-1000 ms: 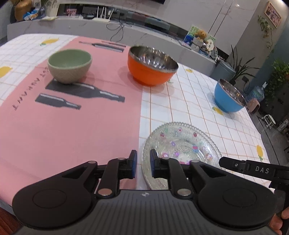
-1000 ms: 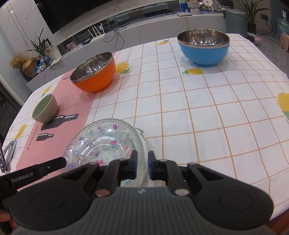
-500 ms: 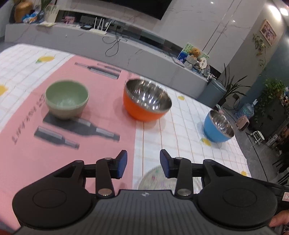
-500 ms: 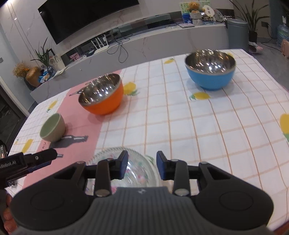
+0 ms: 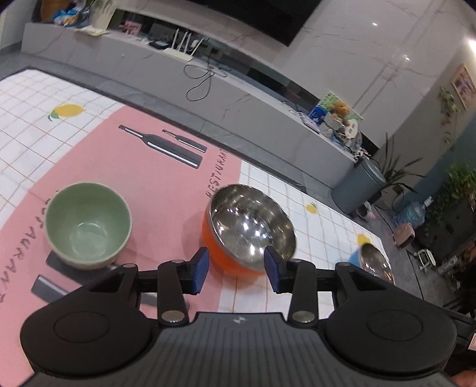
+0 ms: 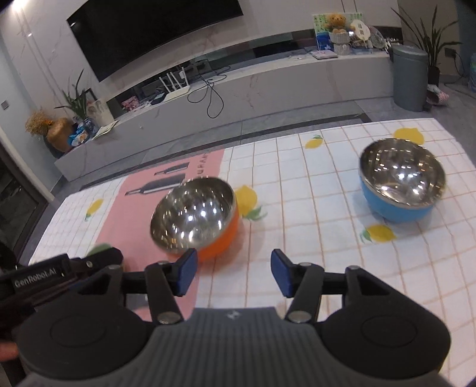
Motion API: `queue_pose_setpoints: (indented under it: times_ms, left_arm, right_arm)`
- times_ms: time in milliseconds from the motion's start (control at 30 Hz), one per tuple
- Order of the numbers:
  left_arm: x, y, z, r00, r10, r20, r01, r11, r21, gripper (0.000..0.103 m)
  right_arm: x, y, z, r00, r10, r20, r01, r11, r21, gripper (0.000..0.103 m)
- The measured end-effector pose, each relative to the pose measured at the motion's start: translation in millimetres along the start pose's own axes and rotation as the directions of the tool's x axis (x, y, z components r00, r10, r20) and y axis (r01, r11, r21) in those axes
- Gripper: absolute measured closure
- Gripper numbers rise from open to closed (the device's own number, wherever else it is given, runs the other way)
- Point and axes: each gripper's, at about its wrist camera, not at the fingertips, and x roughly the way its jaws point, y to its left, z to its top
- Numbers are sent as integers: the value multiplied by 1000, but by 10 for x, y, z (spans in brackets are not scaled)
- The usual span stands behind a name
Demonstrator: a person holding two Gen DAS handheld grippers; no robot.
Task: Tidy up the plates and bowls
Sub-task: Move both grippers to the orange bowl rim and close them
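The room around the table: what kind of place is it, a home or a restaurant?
Most likely a home living room. A large dark television hangs on the wall above a long low cabinet with a router and a teddy bear; the table has a lemon-print cloth.

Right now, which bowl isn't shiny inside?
The green bowl. Its inside is plain matte green, while the orange bowl and blue bowl both have mirror-like metal insides. It sits on the pink mat, left of the orange one.

A home living room: a large television [image 6: 154, 38] hangs above a long media console [image 6: 238, 86], with a houseplant [image 6: 428, 38] at the console's right end.
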Motion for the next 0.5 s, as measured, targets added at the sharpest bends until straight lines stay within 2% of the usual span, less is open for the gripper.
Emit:
queue_pose_setpoints:
  times_ms: [167, 500]
  left_arm:
    - [339, 97, 132, 999, 41, -17, -42, 999, -25, 57]
    - [748, 238, 211, 995, 96, -18, -97, 994, -51, 57]
  right_arm:
    - [383, -13, 181, 999, -35, -30, 36, 998, 49, 54]
    - [917, -120, 294, 997, -8, -75, 17, 992, 124, 55]
